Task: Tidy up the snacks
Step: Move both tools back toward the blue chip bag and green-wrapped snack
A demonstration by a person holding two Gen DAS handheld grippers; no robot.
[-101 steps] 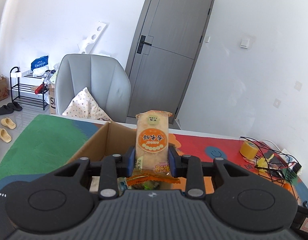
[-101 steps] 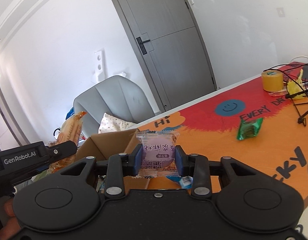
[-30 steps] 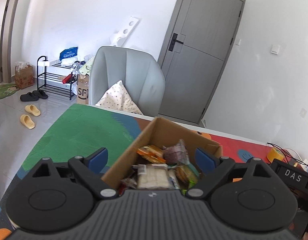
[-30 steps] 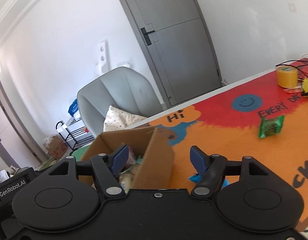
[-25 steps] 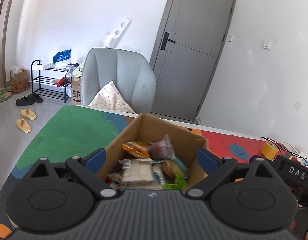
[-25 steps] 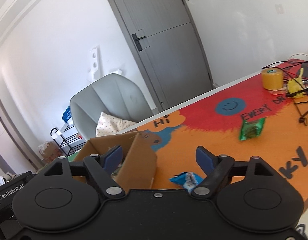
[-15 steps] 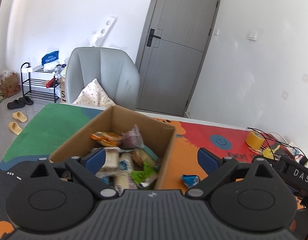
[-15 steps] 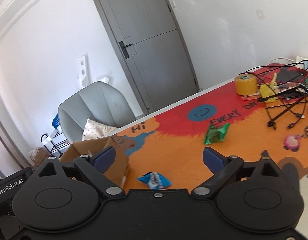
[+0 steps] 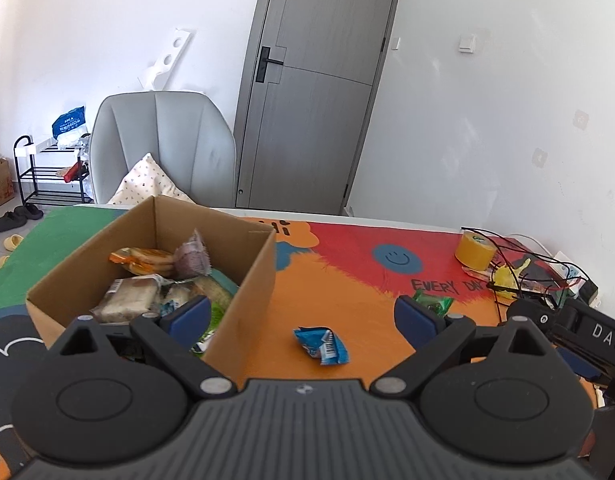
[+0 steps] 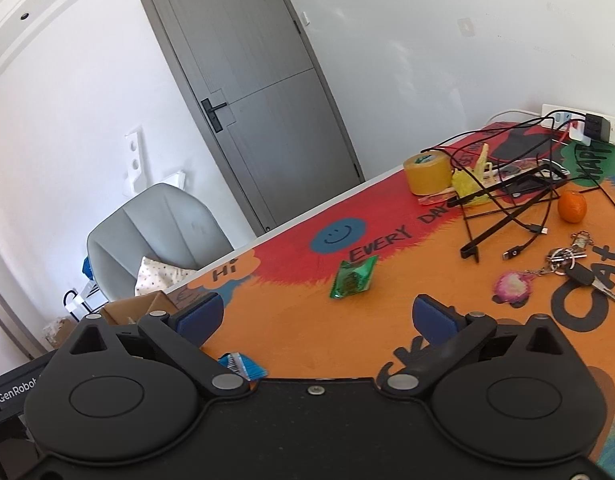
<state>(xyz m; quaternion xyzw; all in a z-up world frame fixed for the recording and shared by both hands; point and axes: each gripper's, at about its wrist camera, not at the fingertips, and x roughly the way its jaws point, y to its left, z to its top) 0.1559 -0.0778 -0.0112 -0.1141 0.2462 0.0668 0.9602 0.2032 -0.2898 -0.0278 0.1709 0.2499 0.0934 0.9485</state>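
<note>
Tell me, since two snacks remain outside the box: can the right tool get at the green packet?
Probably yes. The right tool is open, and the green packet lies flat ahead on the bare mat, apart from the cables.

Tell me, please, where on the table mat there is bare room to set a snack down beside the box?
Bare orange mat lies between the cardboard box and the green packet, apart from the blue packet. It is also bare in front of the green packet. By the tape roll, cables and keys it is crowded.
</note>
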